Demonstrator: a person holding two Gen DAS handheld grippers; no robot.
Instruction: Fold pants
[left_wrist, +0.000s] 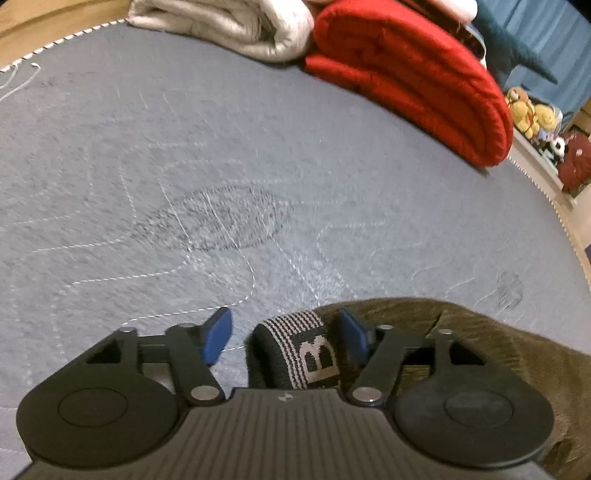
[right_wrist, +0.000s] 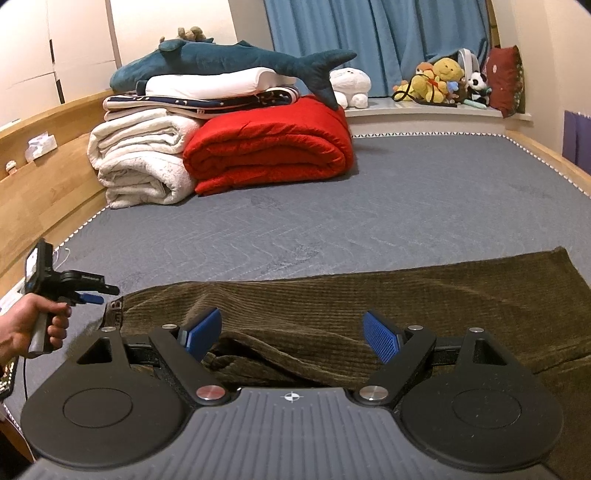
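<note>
Olive-brown corduroy pants (right_wrist: 388, 299) lie flat on the grey mattress (right_wrist: 369, 206), legs stretched to the right, waist at the left. Their black-and-grey striped waistband (left_wrist: 310, 347) sits between the blue fingers of my left gripper (left_wrist: 286, 334), which is open right above it. The left gripper also shows in the right wrist view (right_wrist: 92, 297), held in a hand at the waist end. My right gripper (right_wrist: 291, 334) is open just above the near edge of the pants, near the seat, touching nothing.
A folded red quilt (right_wrist: 273, 147) and a rolled white blanket (right_wrist: 140, 162) are stacked at the far left of the mattress, with a plush shark (right_wrist: 221, 59) on top. A wooden bed frame (right_wrist: 48, 177) runs along the left. Plush toys (right_wrist: 443, 83) sit on the window ledge.
</note>
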